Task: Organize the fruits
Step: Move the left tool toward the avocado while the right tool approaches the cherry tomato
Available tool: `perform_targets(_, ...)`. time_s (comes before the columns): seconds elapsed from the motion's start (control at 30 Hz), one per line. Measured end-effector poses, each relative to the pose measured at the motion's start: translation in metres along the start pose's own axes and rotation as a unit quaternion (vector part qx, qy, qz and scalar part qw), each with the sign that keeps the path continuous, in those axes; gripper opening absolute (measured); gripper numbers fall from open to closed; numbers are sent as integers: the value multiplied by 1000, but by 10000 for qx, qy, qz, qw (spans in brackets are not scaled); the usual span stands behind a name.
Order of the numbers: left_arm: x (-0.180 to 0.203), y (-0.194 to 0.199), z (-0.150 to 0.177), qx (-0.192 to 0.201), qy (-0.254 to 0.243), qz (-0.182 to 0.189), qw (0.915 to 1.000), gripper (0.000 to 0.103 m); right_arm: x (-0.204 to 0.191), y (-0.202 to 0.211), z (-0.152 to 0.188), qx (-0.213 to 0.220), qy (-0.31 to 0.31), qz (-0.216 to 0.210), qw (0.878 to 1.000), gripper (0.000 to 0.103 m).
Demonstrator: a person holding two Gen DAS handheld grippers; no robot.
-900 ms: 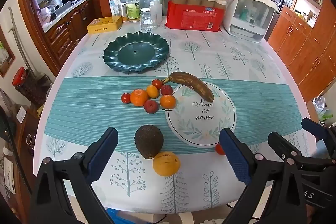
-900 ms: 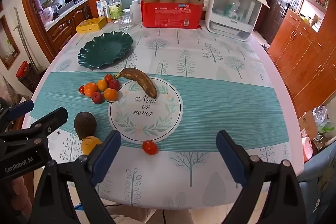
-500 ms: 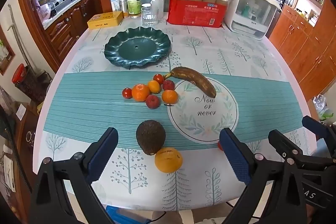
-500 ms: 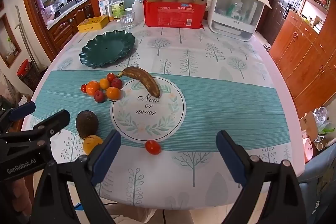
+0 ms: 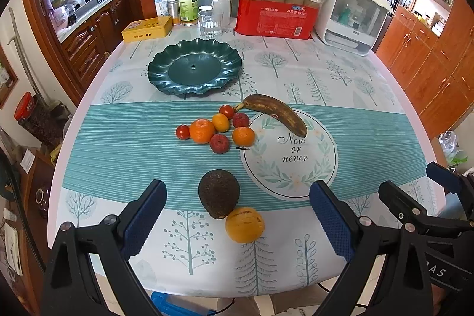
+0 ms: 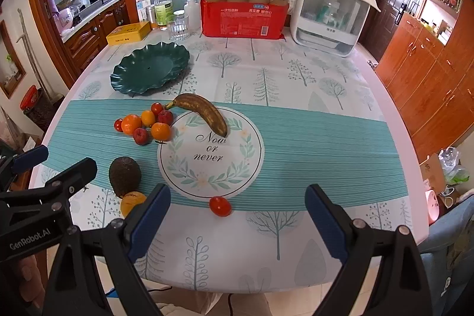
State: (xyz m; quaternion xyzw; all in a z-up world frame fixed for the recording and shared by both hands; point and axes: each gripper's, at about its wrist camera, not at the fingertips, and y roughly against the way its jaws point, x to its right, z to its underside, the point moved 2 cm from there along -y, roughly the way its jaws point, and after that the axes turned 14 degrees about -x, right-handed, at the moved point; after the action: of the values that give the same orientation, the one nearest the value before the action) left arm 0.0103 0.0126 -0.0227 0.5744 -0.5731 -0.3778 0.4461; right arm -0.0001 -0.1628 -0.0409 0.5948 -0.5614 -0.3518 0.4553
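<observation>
Both grippers are held above the near edge of the table (image 5: 370, 73), angled downward. The left gripper (image 5: 238, 208) is seen with its jaws spread wide and nothing between the pads; an avocado (image 5: 218, 193) and a yellow-orange fruit (image 5: 244, 224), touching each other, lie on the cloth below the gap near the near edge. The right gripper (image 6: 237, 212) is likewise wide open and empty, with a single cherry tomato (image 6: 220, 205) lying on the cloth below it. A brown-spotted banana (image 5: 275, 113) is noted at the table's middle, beside a cluster of small oranges and red fruits (image 5: 214, 128). A dark green scalloped plate (image 5: 194, 68), with nothing on it, stands toward the far left corner.
</observation>
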Motion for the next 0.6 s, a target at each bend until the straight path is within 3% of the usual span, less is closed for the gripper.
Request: perform_targets(0.6,-25,-1,0,-60,-252,194,9995,97,-18,6,7,-61,-212,-25,9998,93)
